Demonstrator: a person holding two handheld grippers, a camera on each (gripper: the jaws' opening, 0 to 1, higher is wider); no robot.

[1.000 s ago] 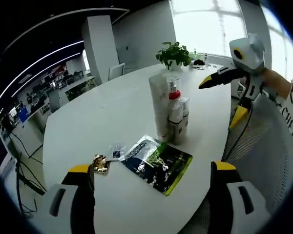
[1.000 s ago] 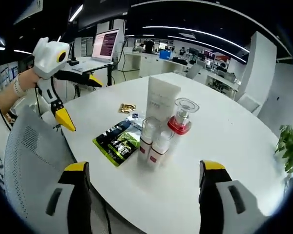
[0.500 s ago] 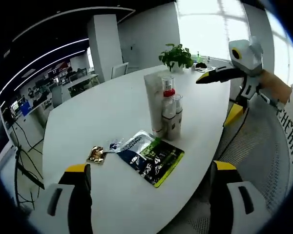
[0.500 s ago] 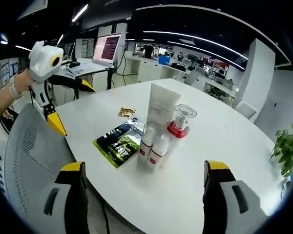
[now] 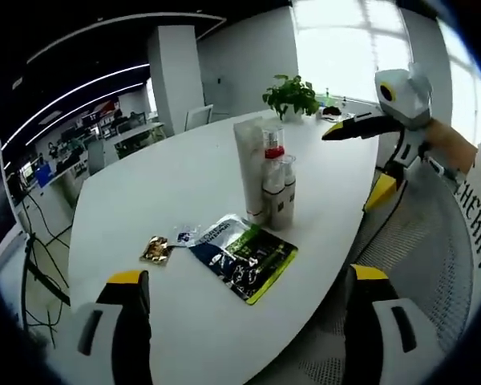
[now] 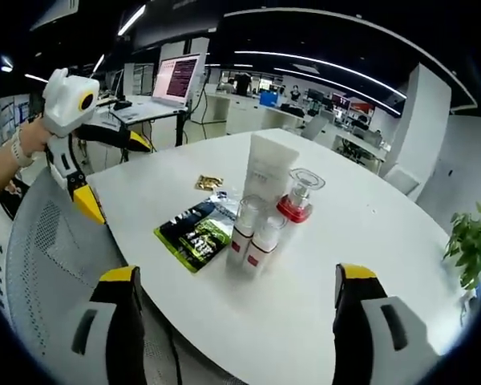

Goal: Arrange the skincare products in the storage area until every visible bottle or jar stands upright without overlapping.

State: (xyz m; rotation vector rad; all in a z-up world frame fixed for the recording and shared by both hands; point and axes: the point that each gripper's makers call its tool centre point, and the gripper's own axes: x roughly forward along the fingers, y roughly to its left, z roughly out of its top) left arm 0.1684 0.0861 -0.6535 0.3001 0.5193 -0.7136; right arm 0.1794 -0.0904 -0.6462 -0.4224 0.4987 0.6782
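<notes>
Skincare group stands upright mid-way across the white round table (image 6: 345,265): 1 tall white squeeze tube (image 6: 269,175), 1 clear-capped pump bottle with red collar (image 6: 297,196), 2 small white bottles with red bands (image 6: 251,234). They touch or nearly touch; overlap cannot be judged.

Left gripper (image 5: 244,321) and right gripper (image 6: 234,321) hang off the table edge, jaws wide apart, holding nothing; judged a check pose.

Beside the group: flat dark green-edged foil pouch (image 6: 194,233), gold crumpled wrapper (image 5: 155,249). Grey mesh chair back (image 6: 44,257) sits between person and table.
</notes>
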